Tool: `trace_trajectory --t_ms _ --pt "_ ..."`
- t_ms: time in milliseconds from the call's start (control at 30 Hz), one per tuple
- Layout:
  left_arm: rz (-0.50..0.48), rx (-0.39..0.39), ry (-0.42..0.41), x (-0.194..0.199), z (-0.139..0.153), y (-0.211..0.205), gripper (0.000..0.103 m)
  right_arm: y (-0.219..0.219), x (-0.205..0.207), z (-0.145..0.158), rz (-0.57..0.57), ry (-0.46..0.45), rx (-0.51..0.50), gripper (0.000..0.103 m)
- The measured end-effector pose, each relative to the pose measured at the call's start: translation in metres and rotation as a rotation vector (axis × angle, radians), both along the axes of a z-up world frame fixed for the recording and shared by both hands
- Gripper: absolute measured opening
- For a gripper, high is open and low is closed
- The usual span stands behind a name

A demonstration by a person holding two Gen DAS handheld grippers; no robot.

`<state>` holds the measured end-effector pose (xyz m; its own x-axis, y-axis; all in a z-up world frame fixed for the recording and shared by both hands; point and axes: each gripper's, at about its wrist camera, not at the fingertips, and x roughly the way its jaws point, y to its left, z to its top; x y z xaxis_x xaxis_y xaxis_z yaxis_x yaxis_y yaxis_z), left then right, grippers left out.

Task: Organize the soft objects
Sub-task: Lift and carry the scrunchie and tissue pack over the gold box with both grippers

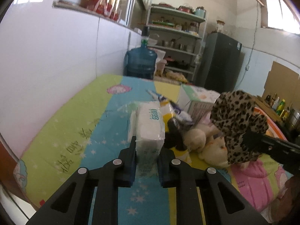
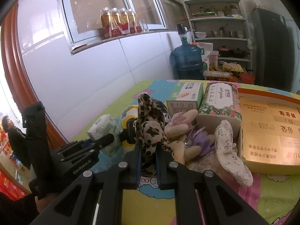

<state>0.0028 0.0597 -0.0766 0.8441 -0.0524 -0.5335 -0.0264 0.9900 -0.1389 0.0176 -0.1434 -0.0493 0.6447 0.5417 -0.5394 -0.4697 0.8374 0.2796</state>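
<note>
From my right wrist view, the tissue pack [image 2: 102,126] lies at nine o'clock of the leopard cloth [image 2: 150,123], plush toys [image 2: 185,131] at three, two boxes [image 2: 184,98] behind, the flat carton [image 2: 270,131] farther right.

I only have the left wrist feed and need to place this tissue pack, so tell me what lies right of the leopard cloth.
Observer: An open cardboard box holding a white speckled cloth and a purple plush.
Operator: Report what the right gripper is doing.
Observer: The right gripper is shut on the leopard cloth, which stands up between its fingers.
Operator: Say what stands behind that box.
Observer: A floral tissue pack lies behind it, beside a green-and-white carton.
</note>
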Motion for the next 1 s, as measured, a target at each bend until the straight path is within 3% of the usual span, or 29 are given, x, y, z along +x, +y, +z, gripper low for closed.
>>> trace_trajectory --t_ms 433,1000 --pt "-0.139 -0.029 -0.068 -0.002 0.042 -0.037 0.018 -0.038 -0.006 0.012 -0.061 -0.030 0.060 0.012" --pt "-0.398 -0.042 -0.093 0.016 0.064 -0.153 0.018 -0.136 -0.017 0.023 -0.259 -0.079 0.119 0.012"
